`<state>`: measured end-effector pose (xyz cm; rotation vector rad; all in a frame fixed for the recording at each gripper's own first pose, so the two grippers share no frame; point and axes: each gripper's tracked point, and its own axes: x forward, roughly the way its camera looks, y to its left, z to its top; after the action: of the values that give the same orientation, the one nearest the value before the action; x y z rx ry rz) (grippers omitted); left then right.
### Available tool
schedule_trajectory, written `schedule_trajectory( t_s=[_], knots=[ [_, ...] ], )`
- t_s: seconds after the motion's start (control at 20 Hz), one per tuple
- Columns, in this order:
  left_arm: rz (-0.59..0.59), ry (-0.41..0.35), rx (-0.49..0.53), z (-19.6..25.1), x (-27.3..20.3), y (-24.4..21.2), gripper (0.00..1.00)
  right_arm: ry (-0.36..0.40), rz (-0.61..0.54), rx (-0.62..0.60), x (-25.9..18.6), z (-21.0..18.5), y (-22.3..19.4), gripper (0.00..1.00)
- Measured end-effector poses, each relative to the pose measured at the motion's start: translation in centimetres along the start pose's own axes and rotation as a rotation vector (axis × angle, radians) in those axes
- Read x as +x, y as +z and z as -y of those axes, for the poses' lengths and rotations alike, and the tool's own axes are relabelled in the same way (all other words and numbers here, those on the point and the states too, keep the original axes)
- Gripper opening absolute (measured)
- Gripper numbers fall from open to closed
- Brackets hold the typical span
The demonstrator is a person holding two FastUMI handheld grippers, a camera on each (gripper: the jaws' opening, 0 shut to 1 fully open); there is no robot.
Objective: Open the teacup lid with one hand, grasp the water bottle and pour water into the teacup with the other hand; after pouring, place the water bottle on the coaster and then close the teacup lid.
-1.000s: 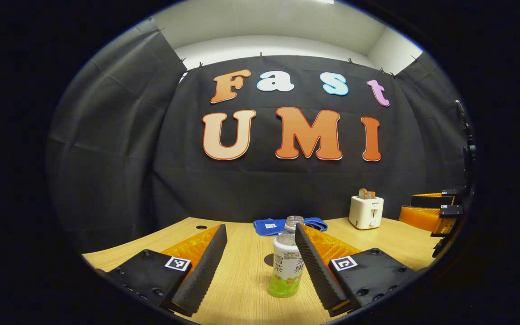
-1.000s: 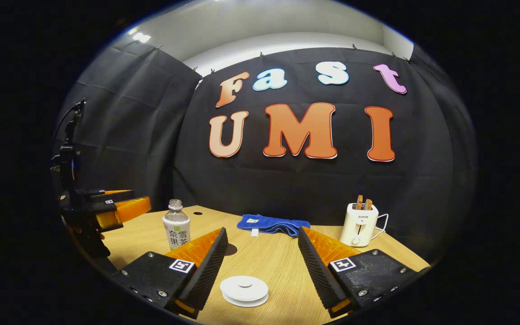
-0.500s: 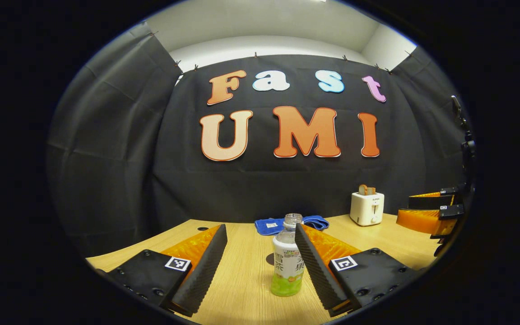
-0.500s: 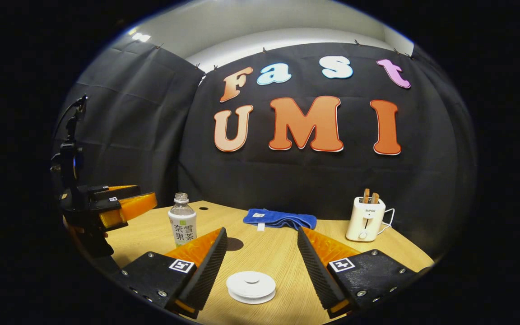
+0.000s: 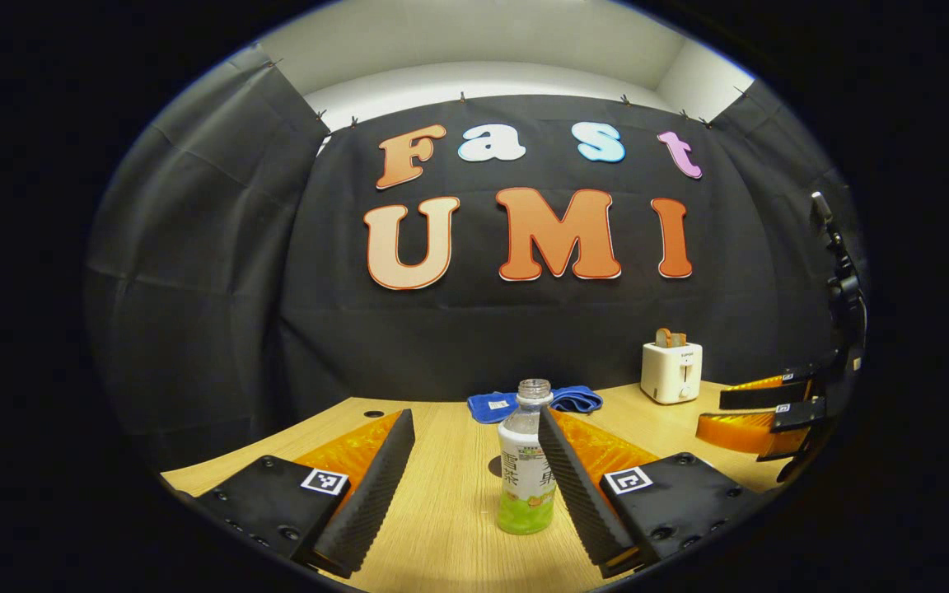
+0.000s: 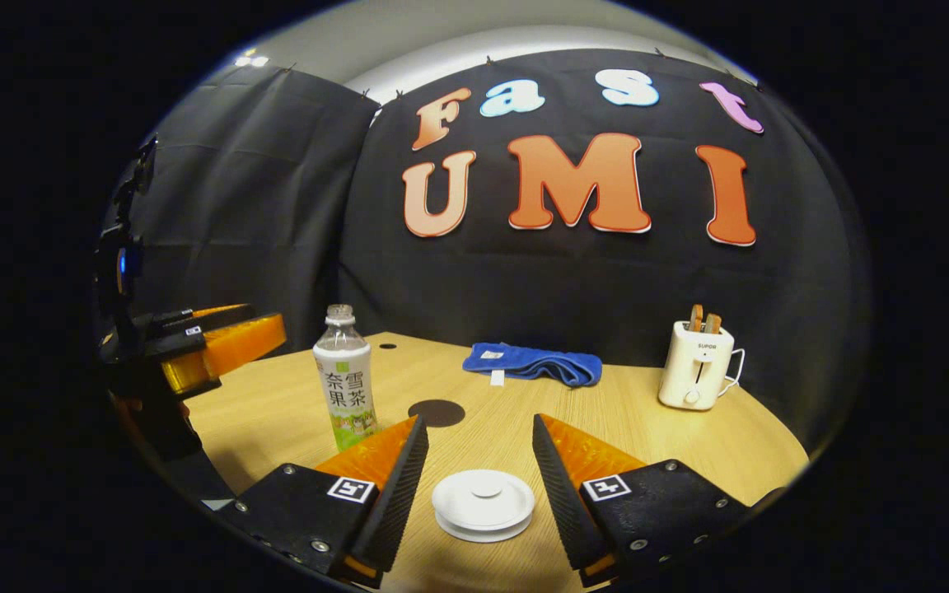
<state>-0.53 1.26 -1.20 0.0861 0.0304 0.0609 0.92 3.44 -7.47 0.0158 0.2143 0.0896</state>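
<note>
Approaching bottle and lid, nothing gripped yet

Starting with the left gripper view: the left gripper (image 5: 474,486) stands wide, its ribbed fingers (image 5: 376,482) apart and holding nothing. The water bottle (image 5: 526,461) stands upright on the wooden table (image 5: 441,527) between them, close against the right-hand finger, though I cannot tell if it touches. It is clear plastic, uncapped, with a printed label and green at the base. Beyond the fingertips lie a soft blue cloth (image 5: 495,405) and, off to the right, a cream toaster (image 5: 670,371). The other gripper shows at the far right edge.

In the right gripper view, the right gripper (image 6: 479,478) is also wide and empty. The teacup lid (image 6: 483,504), a flat white disc with a small round knob, sits low between its fingers, apart from both; the cup beneath is hidden. Ahead of the left finger lies the coaster (image 6: 437,412), a dark flat circle, with the bottle (image 6: 345,379) just left of it.

By my reading the task is barely begun: lid still on, bottle ungrasped. Lifting, pouring, setting the bottle on the coaster and recovering the cup all remain
</note>
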Motion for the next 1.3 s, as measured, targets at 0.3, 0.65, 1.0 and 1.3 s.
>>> schedule_trajectory(
  t_s=[0.3, 0.65, 1.0, 1.3],
  knots=[
    [-0.013, 0.003, 0.008, 0.1, -0.2, -0.5, 0.96, -0.008, -0.106, -0.031, 1.2, -0.2, -3.0, 0.63],
    [-0.016, -0.016, 0.035, 0.9, 0.0, -0.9, 0.97, -0.013, -0.163, -0.01, 2.0, 0.0, -4.7, 0.52],
    [-0.027, -0.023, 0.035, 1.2, 0.5, -1.3, 0.97, -0.026, -0.238, 0.005, 2.5, 0.5, -6.6, 0.42],
    [-0.04, -0.027, 0.025, 1.4, 0.9, -1.8, 0.97, -0.026, -0.229, -0.015, 2.6, 0.7, -6.2, 0.31]
  ],
)
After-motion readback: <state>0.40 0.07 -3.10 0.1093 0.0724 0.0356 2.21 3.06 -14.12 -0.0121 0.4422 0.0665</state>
